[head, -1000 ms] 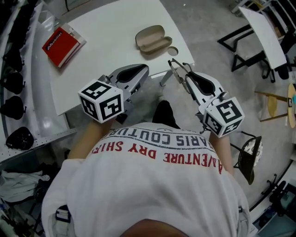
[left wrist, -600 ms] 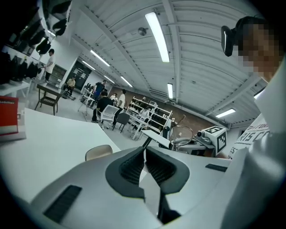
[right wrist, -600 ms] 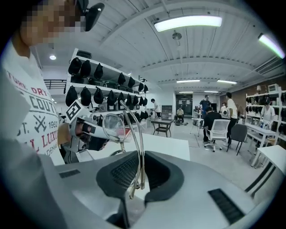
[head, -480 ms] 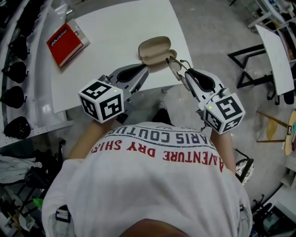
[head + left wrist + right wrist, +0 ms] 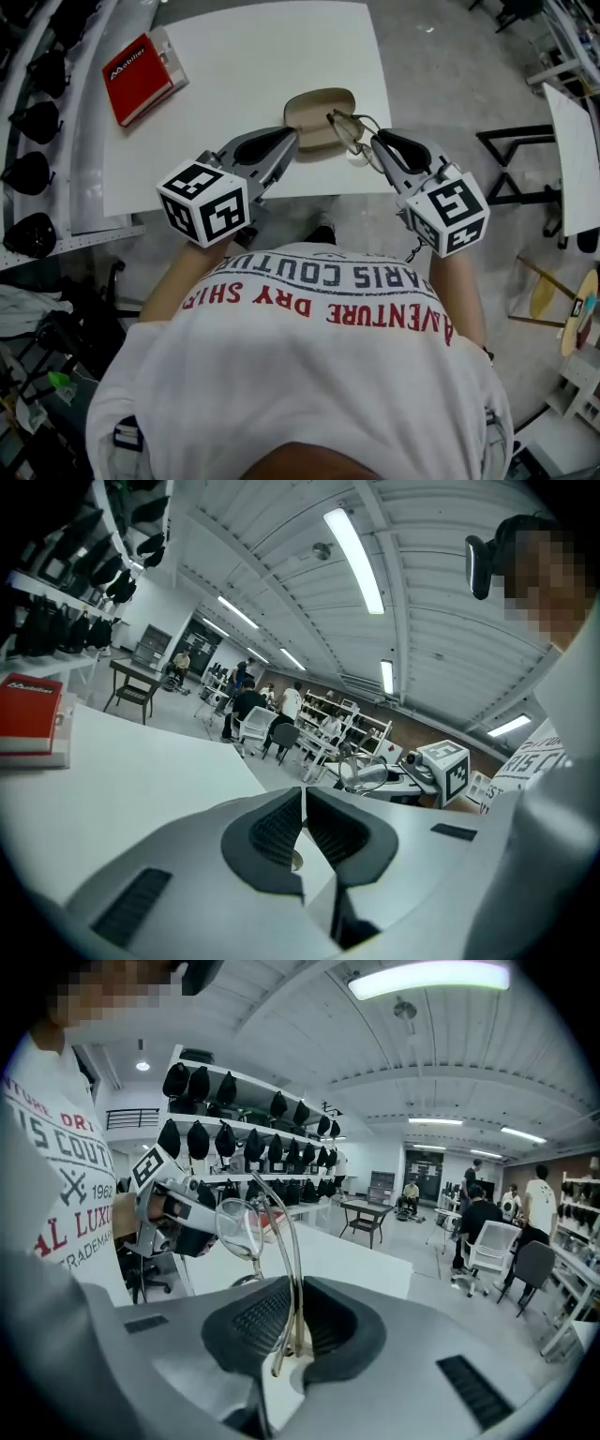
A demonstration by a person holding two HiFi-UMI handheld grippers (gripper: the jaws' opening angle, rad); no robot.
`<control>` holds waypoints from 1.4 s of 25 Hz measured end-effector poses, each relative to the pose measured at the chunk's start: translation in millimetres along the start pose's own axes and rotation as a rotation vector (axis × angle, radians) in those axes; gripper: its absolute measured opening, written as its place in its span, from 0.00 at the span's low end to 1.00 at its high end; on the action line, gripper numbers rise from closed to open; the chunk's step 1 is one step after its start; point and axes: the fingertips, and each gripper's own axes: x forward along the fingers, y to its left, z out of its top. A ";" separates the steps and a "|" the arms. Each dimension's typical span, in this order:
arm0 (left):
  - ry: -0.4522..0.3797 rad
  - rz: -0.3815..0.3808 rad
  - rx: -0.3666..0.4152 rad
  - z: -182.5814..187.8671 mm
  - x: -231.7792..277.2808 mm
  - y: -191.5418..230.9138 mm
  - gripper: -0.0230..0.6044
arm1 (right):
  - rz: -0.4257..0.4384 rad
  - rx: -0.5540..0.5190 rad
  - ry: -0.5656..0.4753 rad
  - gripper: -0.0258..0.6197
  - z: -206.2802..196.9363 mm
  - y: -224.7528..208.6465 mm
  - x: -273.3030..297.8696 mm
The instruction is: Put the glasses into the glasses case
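Note:
An open tan glasses case (image 5: 317, 111) lies near the front edge of the white table (image 5: 244, 56). My right gripper (image 5: 377, 142) is shut on the thin-framed glasses (image 5: 348, 129), whose temples run between its pads (image 5: 267, 1321) while a lens (image 5: 238, 1228) sticks out ahead. The glasses hang over the right end of the case. My left gripper (image 5: 289, 138) sits just left of the case, with its jaws (image 5: 303, 797) closed together on nothing. From the left gripper view, the right gripper (image 5: 424, 769) and the glasses (image 5: 364, 774) show to the right.
A red box (image 5: 141, 77) lies at the table's far left, and a small round disc (image 5: 355, 159) sits at the front edge by the case. Dark caps hang on a rack (image 5: 26, 122) left of the table. A black frame stand (image 5: 525, 169) is on the floor to the right.
Both grippers have moved forward from off the near table edge to the case. The glasses, still held by the right gripper, now hang over the case's right end.

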 end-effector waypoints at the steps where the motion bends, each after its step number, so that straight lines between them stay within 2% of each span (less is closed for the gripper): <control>1: -0.004 0.011 -0.005 0.5 2.0 2.5 0.10 | 0.012 -0.015 0.006 0.12 0.3 -3.3 4.4; 10: -0.045 0.129 -0.062 -2.1 10.2 30.5 0.10 | 0.147 -0.211 0.091 0.12 -2.0 -19.8 52.1; 21: -0.097 0.289 -0.140 -14.3 6.4 60.3 0.10 | 0.314 -0.331 0.180 0.12 -35.1 -20.8 108.5; 30: -0.112 0.377 -0.172 -26.4 9.8 79.7 0.10 | 0.390 -0.428 0.271 0.12 -80.6 -22.3 150.5; 35: -0.118 0.398 -0.179 -29.1 14.3 86.7 0.10 | 0.406 -0.527 0.307 0.12 -96.5 -19.5 163.6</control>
